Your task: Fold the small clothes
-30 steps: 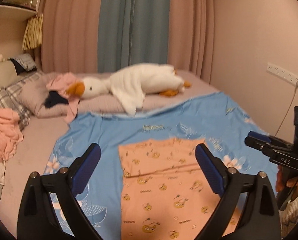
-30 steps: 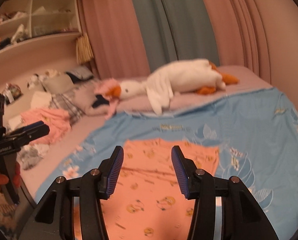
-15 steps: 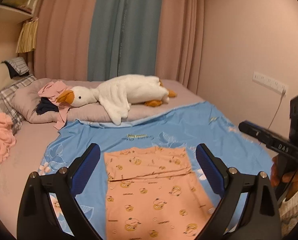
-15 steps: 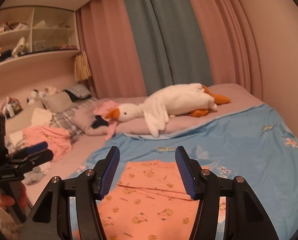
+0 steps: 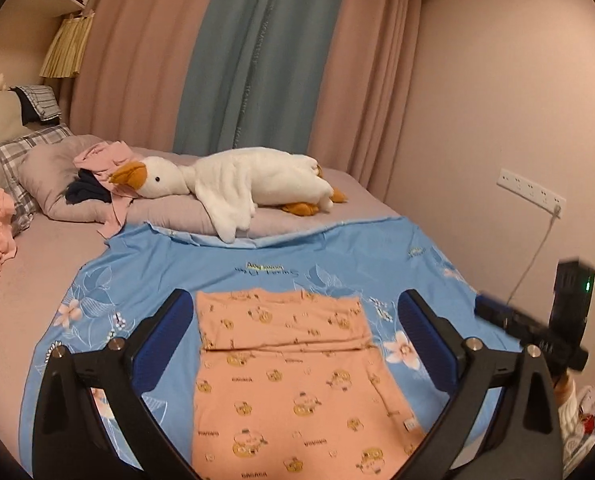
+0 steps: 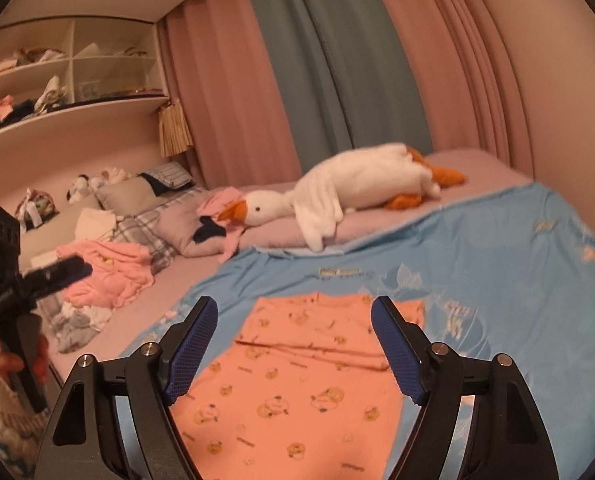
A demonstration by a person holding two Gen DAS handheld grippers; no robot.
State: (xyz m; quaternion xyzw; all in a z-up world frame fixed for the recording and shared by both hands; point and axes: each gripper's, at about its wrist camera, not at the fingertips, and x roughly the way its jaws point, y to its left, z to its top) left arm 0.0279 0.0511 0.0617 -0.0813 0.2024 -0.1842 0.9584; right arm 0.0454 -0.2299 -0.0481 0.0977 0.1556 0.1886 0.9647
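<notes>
An orange garment printed with small cartoon figures lies flat on the blue sheet, its far end folded over into a band. My left gripper hovers over its near half, jaws opening wide with nothing between them. From the right wrist view the same garment lies below my right gripper, whose jaws are also opening and hold nothing. The blue pads touch no cloth. Each gripper's black body shows at the edge of the other's view, held by a hand.
A white plush goose lies across grey pillows at the head of the bed. Pink clothes are heaped at the left on the mattress. A wall socket with a cable is at the right. Shelves hang above.
Both grippers have drawn back from the garment and tilted up, so more of the room shows. The right jaws have widened markedly. The garment lies still.
</notes>
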